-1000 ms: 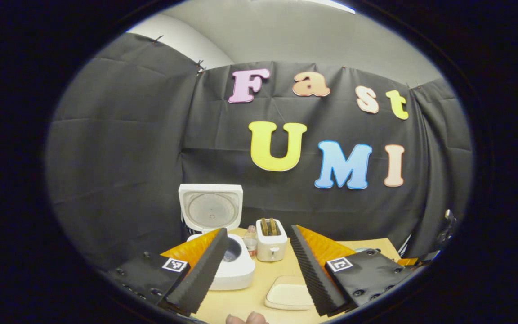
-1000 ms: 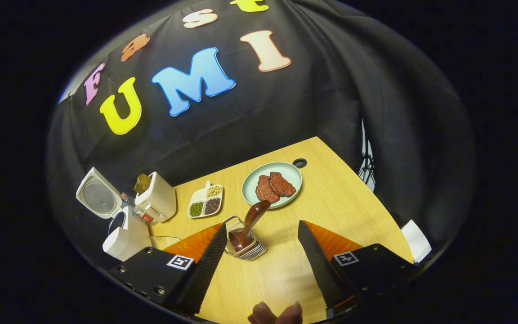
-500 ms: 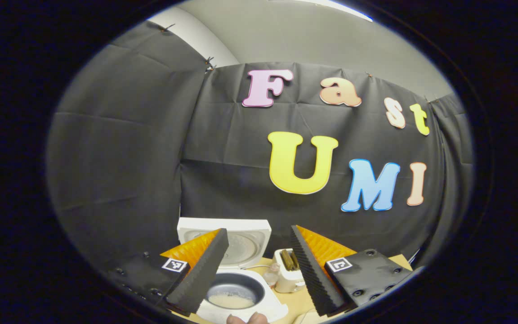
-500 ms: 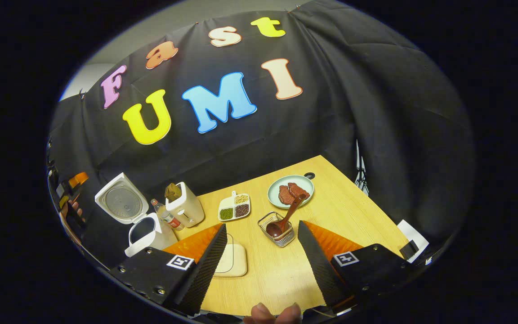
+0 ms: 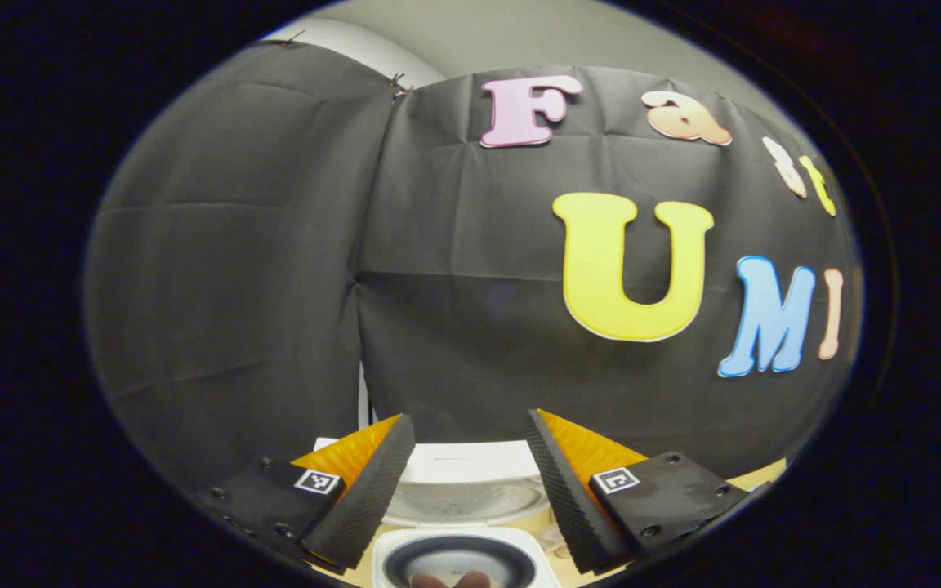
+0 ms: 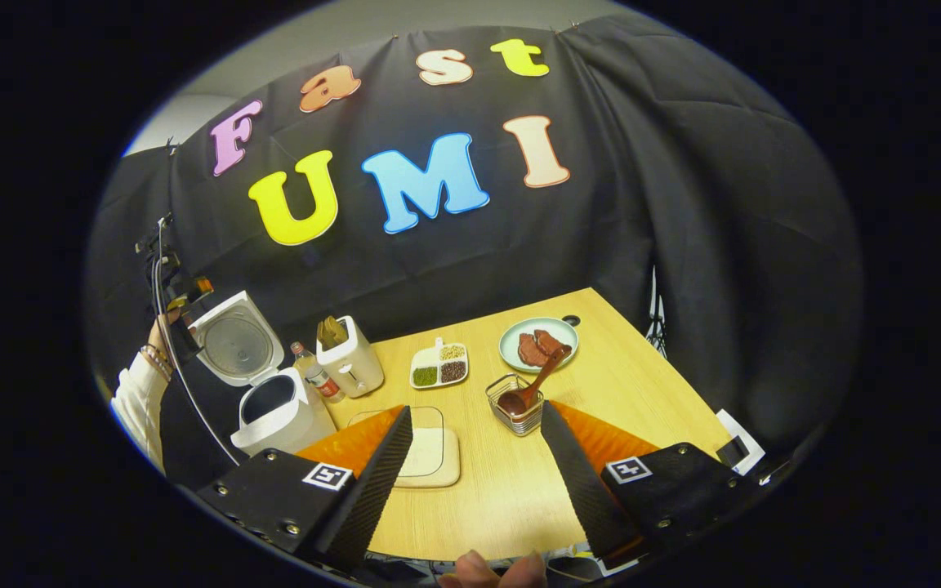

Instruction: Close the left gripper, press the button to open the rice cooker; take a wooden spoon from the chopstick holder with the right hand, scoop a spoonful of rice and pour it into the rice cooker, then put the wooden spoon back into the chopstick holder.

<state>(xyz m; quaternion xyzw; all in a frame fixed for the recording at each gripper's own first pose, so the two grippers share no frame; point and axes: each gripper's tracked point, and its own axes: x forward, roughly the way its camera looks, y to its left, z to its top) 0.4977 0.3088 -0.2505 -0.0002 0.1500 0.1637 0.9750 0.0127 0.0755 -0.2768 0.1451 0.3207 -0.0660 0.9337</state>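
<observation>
Right hand-held gripper [image 6: 474, 457]: jaws spread wide, holding nothing, poised above the near edge of the bench [image 6: 511, 498]; fingertips of the holding hand [image 6: 491, 567] show at the bottom of the right gripper view.
Left hand-held gripper [image 5: 470, 469]: jaws wide apart and empty, looking down over the open rice cooker [image 5: 462, 555]; in the right gripper view it is up beside the raised lid [image 6: 235, 339], held by a hand in a white sleeve [image 6: 137, 400].
Cutting board [image 6: 430, 457]: pale, lying flat near the bench's front edge, between the right gripper's fingers and the cooker.
Chopstick holder [image 6: 515, 408]: wire basket mid-bench, just beyond the right finger.
Wooden spoon [image 6: 532, 388]: bowl down in the holder, handle leaning toward the far right, its end over the rim of the plate of meat [image 6: 537, 345].
Rice cooker: at the bench's left edge, lid standing upright, pot [image 6: 268, 398] exposed.
Toaster [image 6: 350, 363]: just right of the cooker, a small bottle [image 6: 315, 377] between them.
Divided dish of beans [image 6: 439, 367]: behind the cutting board, toward the far edge.
Stage: judging by the spoon sitting in the holder and both grippers empty, the task looks near its end.
Risk: the leaning spoon could tip the light holder or slide onto the plate if brushed.
Risk: the left gripper, close to the upright lid, could knock it shut by moving carelessly.
</observation>
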